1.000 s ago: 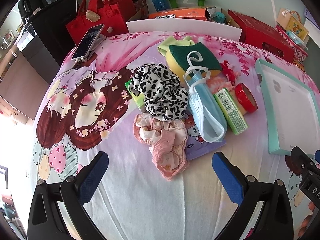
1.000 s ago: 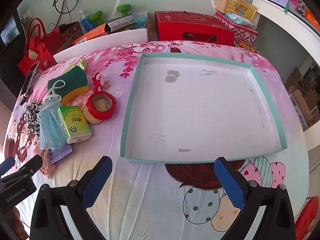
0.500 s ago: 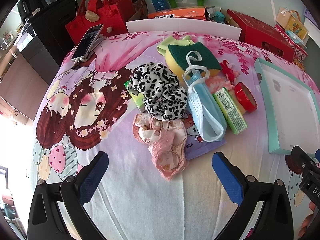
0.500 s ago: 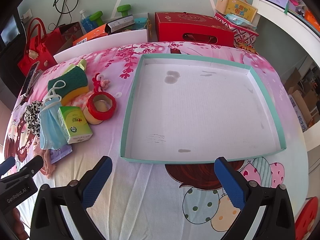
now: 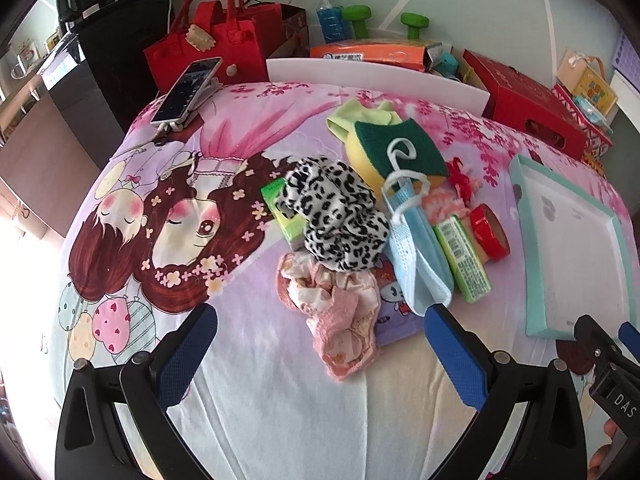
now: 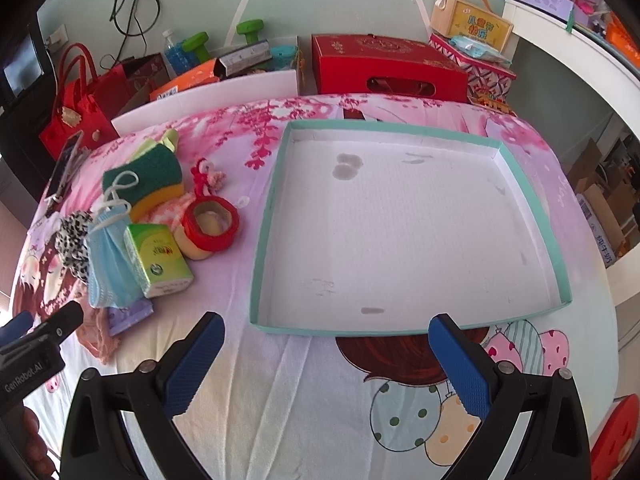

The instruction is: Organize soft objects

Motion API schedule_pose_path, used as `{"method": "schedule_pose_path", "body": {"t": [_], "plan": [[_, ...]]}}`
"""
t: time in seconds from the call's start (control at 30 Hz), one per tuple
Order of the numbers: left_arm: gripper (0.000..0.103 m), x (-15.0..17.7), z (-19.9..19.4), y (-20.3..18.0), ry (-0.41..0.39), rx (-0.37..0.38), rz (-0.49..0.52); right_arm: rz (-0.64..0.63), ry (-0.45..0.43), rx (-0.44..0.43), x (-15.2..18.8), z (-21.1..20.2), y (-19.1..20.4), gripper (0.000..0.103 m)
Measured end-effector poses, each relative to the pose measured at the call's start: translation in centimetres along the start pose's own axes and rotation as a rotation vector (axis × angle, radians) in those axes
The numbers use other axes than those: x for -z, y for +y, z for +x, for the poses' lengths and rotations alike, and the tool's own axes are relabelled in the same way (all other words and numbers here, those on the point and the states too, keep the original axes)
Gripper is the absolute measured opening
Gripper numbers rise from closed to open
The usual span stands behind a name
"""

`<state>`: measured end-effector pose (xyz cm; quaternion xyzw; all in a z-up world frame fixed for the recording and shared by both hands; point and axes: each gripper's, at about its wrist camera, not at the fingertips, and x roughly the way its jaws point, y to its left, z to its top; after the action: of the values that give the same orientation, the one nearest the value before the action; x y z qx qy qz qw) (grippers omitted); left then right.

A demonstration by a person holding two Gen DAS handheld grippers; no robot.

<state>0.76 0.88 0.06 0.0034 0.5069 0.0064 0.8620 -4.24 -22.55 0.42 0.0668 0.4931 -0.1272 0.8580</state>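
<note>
A pile of soft things lies on the cartoon bedsheet: a pink crumpled cloth, a leopard-print scrunchie, a blue face mask, a green-and-yellow sponge and a yellow-green cloth. My left gripper hovers open just short of the pink cloth, nothing between its fingers. An empty teal-rimmed white tray sits to the right. My right gripper is open in front of the tray's near rim. The mask and sponge also show in the right wrist view.
Among the soft things lie green tissue packs, a red tape roll, a red tassel and a purple packet. A phone rests at the far left. Red bags and boxes stand behind the bed.
</note>
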Motion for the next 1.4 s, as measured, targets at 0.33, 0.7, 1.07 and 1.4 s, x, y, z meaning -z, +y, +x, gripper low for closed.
{"method": "schedule_pose_path", "body": {"t": [0.33,0.7,1.07,1.4], "plan": [[0.103,-2.4,1.3,4.1,-0.036,0.006,-0.153,-0.041,-0.086,-0.138,-1.7,0.2,4.5,0.103],[0.103,-4.6,2.9,5.7,0.017,-0.019,-0.217,-0.166,-0.143,-0.285,-3.1,1.0,10.2,0.103],[0.103,-4.3,4.3,6.8,0.083,0.112,-0.299,-0.288,-0.1,-0.355,-1.4,1.6,14.0,0.093],[0.103,-3.7,4.3,6.7,0.105,0.148,-0.295,-0.325,-0.048,-0.409,0.0,2.1,15.3,0.058]]}}
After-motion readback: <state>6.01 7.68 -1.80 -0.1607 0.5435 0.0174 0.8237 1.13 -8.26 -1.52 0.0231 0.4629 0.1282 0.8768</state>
